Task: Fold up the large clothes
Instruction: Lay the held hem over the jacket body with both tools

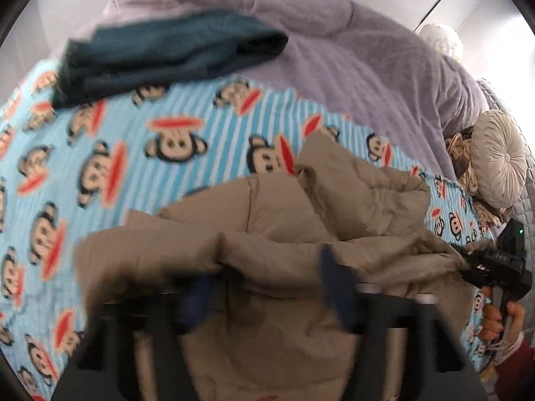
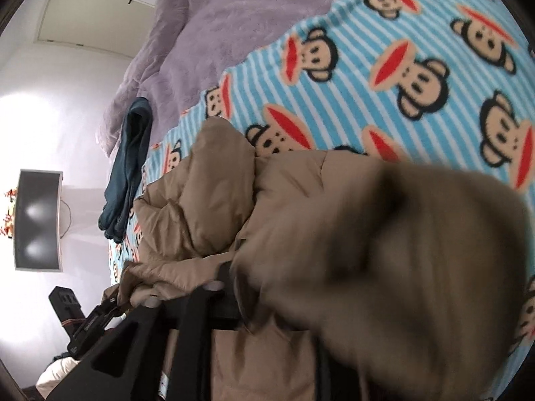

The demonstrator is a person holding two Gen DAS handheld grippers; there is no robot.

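A tan padded jacket (image 1: pixel 274 220) lies bunched on a blue striped monkey-print sheet (image 1: pixel 133 153). My left gripper (image 1: pixel 267 284) is low over its near edge, blue-padded fingers (image 1: pixel 337 280) wide apart, with fabric lying between them and not pinched. From the right wrist, the jacket (image 2: pixel 207 207) fills the lower frame, and a blurred fold hangs over my right gripper (image 2: pixel 264 300). Only one of its fingers (image 2: pixel 207 290) shows. In the left view the right gripper (image 1: pixel 468 260) touches the jacket's right edge. The left gripper (image 2: pixel 110 304) sits at the opposite edge.
A folded dark teal garment (image 1: pixel 167 53) lies at the far side of the sheet, beside a lilac fleece blanket (image 1: pixel 334 50). A round cream cushion (image 1: pixel 498 163) sits at the right. A hand (image 1: pixel 501 317) with a red sleeve holds the right gripper. A dark screen (image 2: pixel 38 220) stands beyond the bed.
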